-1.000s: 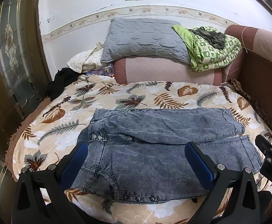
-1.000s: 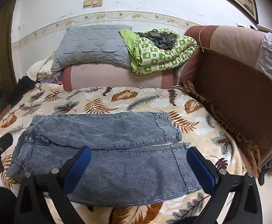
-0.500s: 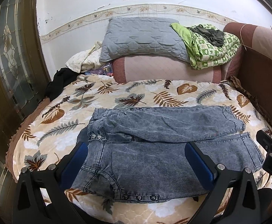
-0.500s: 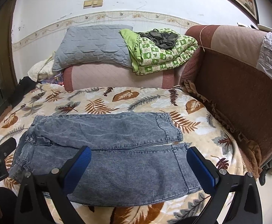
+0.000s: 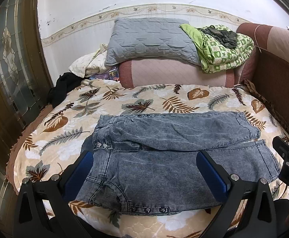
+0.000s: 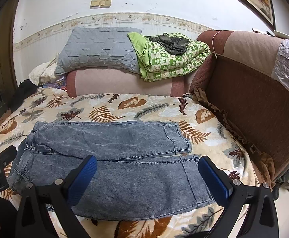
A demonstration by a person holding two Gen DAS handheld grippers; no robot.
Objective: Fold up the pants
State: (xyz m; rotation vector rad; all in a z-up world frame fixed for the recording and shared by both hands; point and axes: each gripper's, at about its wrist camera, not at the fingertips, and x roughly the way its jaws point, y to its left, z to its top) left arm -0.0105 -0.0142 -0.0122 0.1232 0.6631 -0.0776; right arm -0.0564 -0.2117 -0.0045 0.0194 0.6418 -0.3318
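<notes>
Grey washed-denim pants [image 5: 164, 158] lie flat on the bed [image 5: 55, 138], legs side by side. Left tongs [image 5: 144, 168] and right tongs [image 6: 146, 174] hover wide open, empty.

I am seeing a grey pillow [image 5: 152, 39] and a green checked quilt [image 6: 170, 59] lying on a pink bolster [image 5: 176, 73], behind the leaf-print bedspread [image 6: 124, 105].
</notes>
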